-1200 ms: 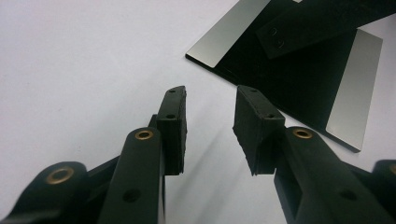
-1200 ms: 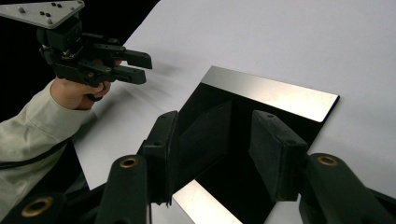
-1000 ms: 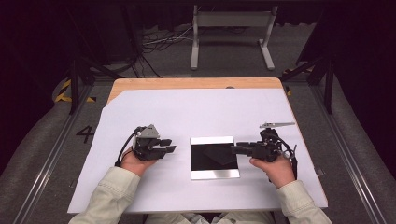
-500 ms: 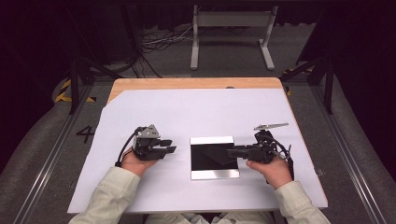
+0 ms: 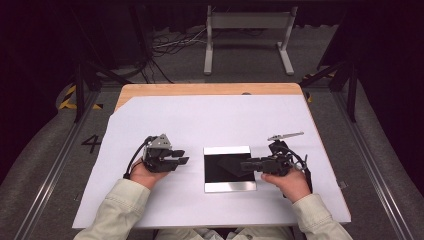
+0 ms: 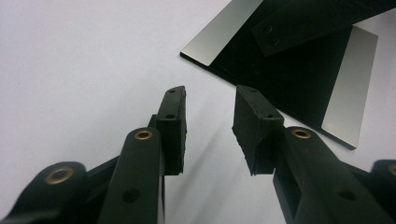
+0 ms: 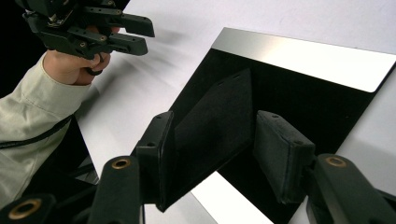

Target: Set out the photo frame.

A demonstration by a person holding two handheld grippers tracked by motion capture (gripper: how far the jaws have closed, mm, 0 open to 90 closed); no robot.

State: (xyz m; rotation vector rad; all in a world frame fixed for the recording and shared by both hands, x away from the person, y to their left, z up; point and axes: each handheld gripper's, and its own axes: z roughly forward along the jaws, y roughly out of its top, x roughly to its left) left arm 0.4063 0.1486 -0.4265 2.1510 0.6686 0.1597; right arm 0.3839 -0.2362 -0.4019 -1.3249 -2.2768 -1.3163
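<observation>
Over the mirror plate [image 5: 230, 169] at the table's [image 5: 200, 120] middle, my right gripper [image 7: 224, 154], jaws just widening and empty, should back off level; my left gripper [image 6: 208, 121] waits unclenched beside it.

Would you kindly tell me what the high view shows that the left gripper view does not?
The high view adds the wooden table edge, a metal stand beyond it, and the person's pale sleeves. The left gripper view adds a close look at the left hand-held gripper: its pads stand apart with nothing between them. Both share the white sheet and the black plate with silver strips along two edges.
</observation>
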